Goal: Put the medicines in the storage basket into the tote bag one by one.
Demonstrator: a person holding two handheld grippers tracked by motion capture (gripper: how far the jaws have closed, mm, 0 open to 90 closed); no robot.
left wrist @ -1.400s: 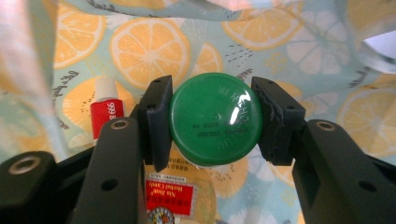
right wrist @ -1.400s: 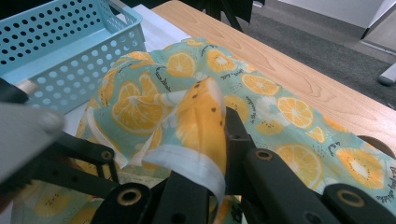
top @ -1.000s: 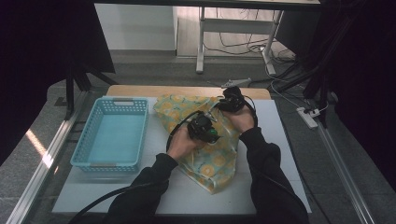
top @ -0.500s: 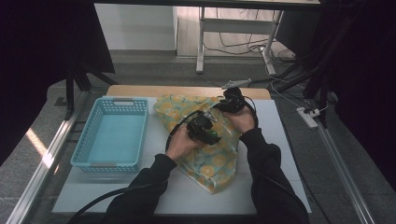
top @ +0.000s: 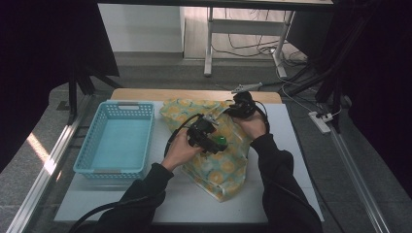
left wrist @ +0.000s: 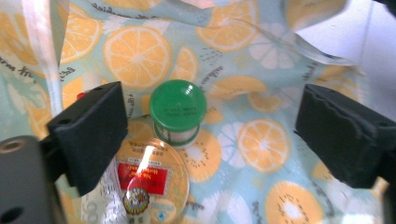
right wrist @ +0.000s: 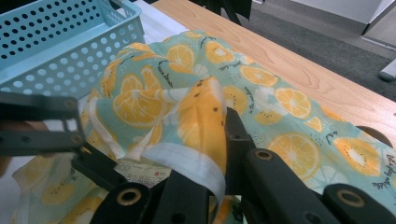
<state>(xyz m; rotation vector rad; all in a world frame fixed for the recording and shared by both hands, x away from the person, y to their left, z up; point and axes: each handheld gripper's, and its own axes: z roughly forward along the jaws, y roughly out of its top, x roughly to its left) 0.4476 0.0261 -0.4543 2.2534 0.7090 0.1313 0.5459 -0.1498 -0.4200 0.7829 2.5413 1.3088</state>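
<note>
While the right tool (right wrist: 205, 186) stayed clamped on a fold of the bag's (top: 221, 167) white-hemmed rim, holding the mouth lifted, the left tool (left wrist: 210, 135) hung over the opening with its jaws spread wide and nothing between them; they had just been opening. The bag, a thin cloth printed with orange slices, lay on the white table (top: 291, 160) just right of the blue basket (top: 119, 141). Inside it, seen from the left gripper view, a small bottle with a green cap (left wrist: 178, 112) stood beside a round flat tin with a red label (left wrist: 149, 179), the two apparently touching. The bottle looked light and rigid, its ribbed cap the surest place for the jaws to bite, since the smooth body below might slip. The tin seemed low and slick, so its edge would be the only purchase. The cloth itself was limp and would sag wherever it was not pinched, so the hem was the best hold.
</note>
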